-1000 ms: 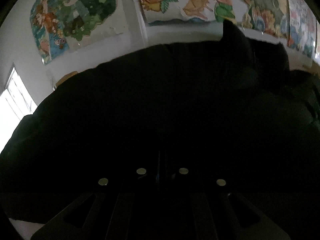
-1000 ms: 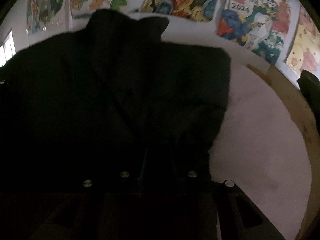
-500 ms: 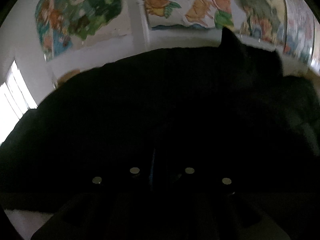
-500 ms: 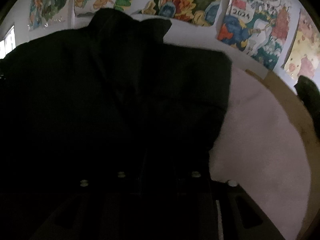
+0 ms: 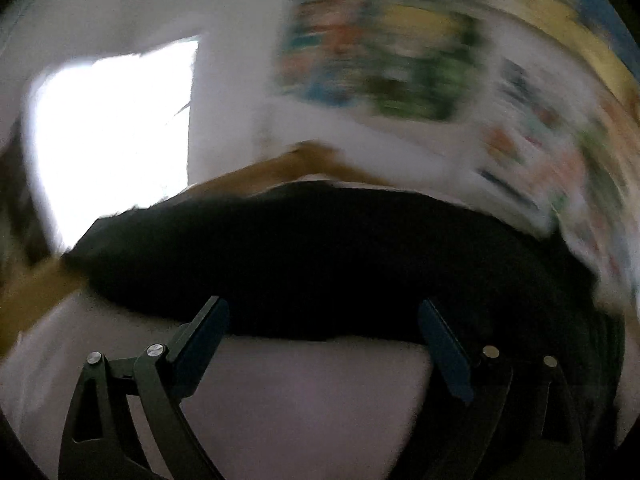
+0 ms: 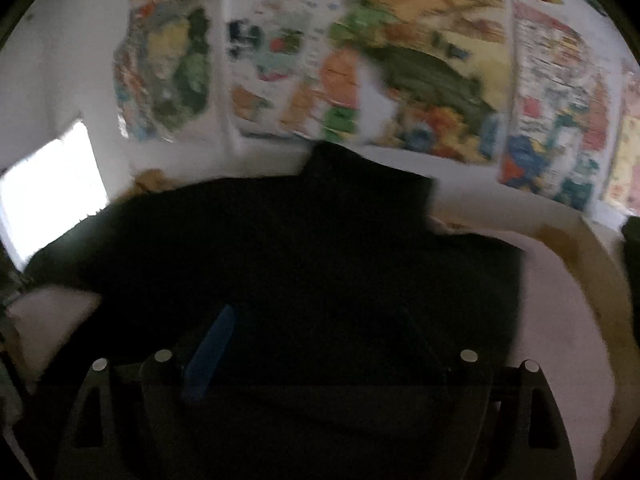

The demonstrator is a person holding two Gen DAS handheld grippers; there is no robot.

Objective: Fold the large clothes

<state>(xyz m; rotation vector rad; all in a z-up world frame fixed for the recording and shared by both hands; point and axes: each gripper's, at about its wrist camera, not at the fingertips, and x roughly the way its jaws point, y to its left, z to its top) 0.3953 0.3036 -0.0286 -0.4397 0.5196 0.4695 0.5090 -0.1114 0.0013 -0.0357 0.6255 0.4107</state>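
Releasing is the step in hand, I judge, and both claws are letting go of the large black fabric garment (image 5: 340,256) lying across the pale pink padded surface (image 5: 304,400). On the left, the left gripper (image 5: 324,330) is standing wide, its jaws having just been opening; nothing is between its blue pads (image 5: 442,354), and the garment's near edge is lying just beyond them. Further right, the right gripper (image 6: 316,344) is also spread, having just been opening, hanging over the dark cloth with no pad pressing on it. The garment is filling the middle of the surface, its far part reaching toward the wall of colourful posters (image 6: 400,72). To do this well, both hands should be drawing clear without snagging the fold, then checking that the edges are lying square.
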